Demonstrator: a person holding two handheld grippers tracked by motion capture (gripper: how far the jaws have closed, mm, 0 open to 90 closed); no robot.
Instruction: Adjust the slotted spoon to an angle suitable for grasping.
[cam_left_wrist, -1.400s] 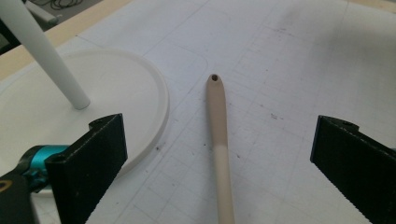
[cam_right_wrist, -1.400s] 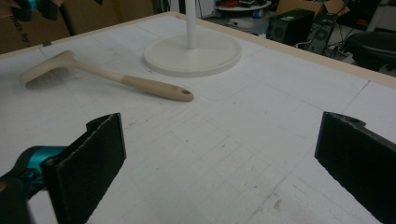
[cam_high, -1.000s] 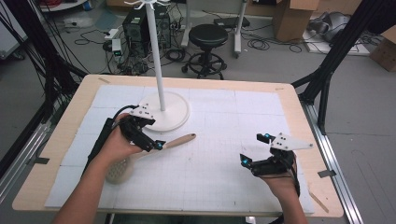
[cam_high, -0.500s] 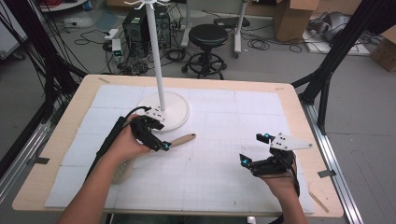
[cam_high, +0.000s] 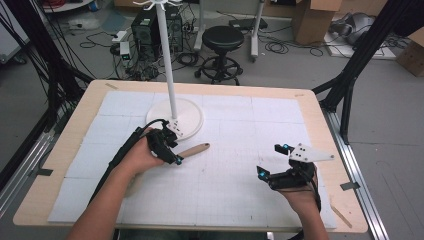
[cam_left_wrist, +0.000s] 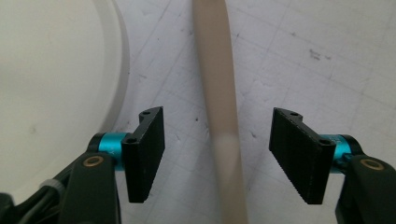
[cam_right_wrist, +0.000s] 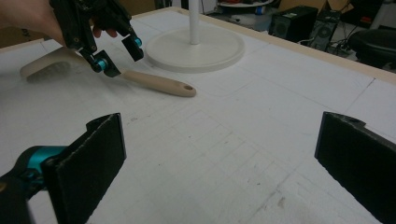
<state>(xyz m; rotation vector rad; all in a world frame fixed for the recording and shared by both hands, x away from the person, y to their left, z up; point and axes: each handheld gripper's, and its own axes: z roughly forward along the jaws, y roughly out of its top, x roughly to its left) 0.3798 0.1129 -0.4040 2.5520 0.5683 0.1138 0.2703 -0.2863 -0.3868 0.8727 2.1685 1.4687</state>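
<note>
A beige utensil with a wooden handle (cam_high: 194, 149) lies flat on the white mat, its handle end pointing right. My left gripper (cam_high: 173, 147) hovers over the handle, jaws open on either side of it without touching. In the left gripper view the handle (cam_left_wrist: 215, 70) runs up between the two open jaws of that gripper (cam_left_wrist: 218, 156). From the right gripper view I see the handle (cam_right_wrist: 161, 85), the utensil's broad end (cam_right_wrist: 44, 67) and the left gripper (cam_right_wrist: 116, 55) above it. My right gripper (cam_high: 270, 160) rests open and empty at the right (cam_right_wrist: 219, 163).
A white stand with a round base (cam_high: 189, 113) and a tall pole (cam_high: 167, 65) stands just behind the left gripper; its base edge (cam_left_wrist: 51, 70) lies beside the handle. The table's wooden rim (cam_high: 320, 115) borders the mat. A stool and cables are on the floor beyond.
My left gripper has shifted a little to the right along the utensil, from near its broad end to over the handle. The right gripper has stayed put.
</note>
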